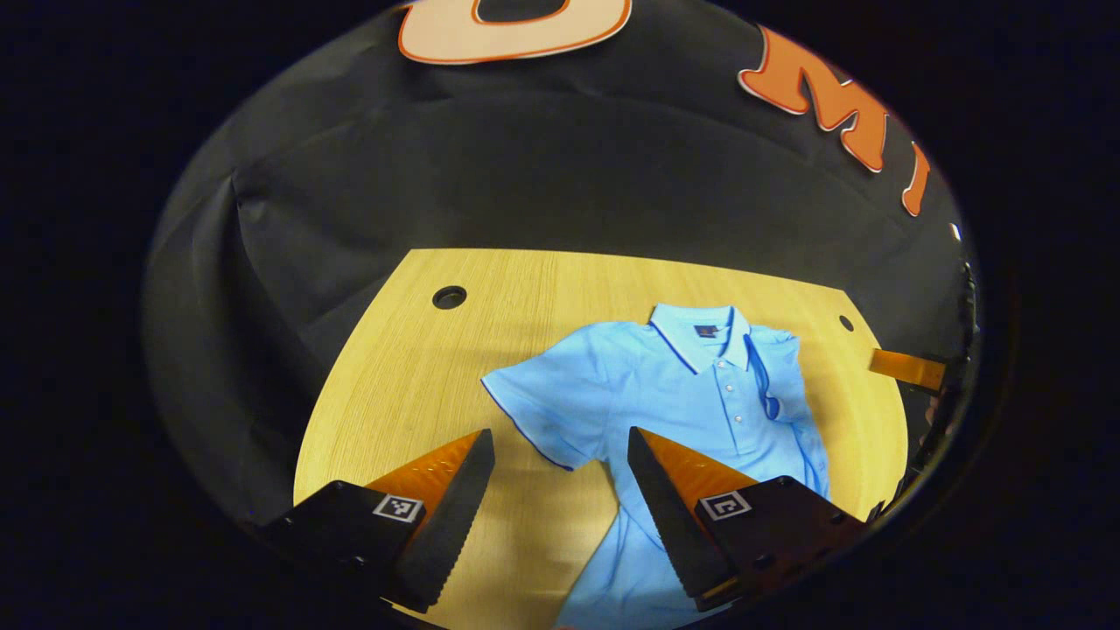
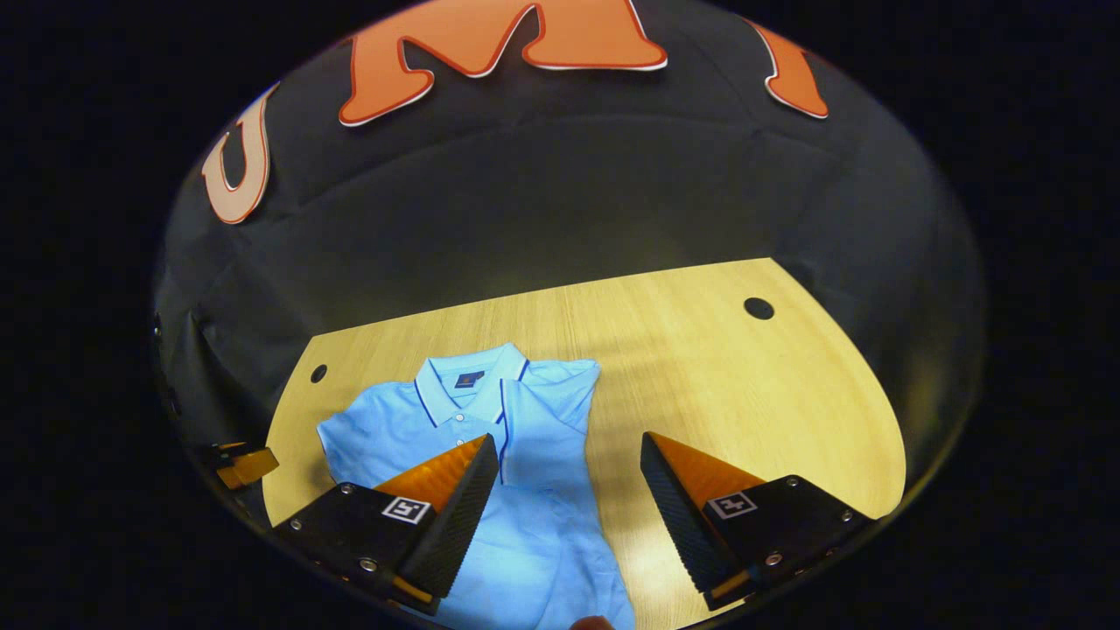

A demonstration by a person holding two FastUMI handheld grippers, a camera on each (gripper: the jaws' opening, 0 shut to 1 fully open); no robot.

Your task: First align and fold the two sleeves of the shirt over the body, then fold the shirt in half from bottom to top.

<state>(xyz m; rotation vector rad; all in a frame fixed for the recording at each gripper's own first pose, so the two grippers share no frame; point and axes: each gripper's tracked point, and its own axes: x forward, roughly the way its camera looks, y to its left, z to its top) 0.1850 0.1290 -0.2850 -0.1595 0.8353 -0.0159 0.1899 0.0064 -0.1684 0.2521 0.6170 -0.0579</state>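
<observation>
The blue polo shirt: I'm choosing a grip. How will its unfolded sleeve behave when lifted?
The sleeve is thin cloth lying flat on the table, so it will probably droop. The shirt looks light; its already folded side shows it creases easily.

Your shirt (image 1: pixel 691 394) is soft, matt knit cloth with small glossy buttons. It lies on a smooth, pale wood-grain table (image 1: pixel 525 297). The far wall (image 1: pixel 560 175) is matt, creased black cloth.
</observation>
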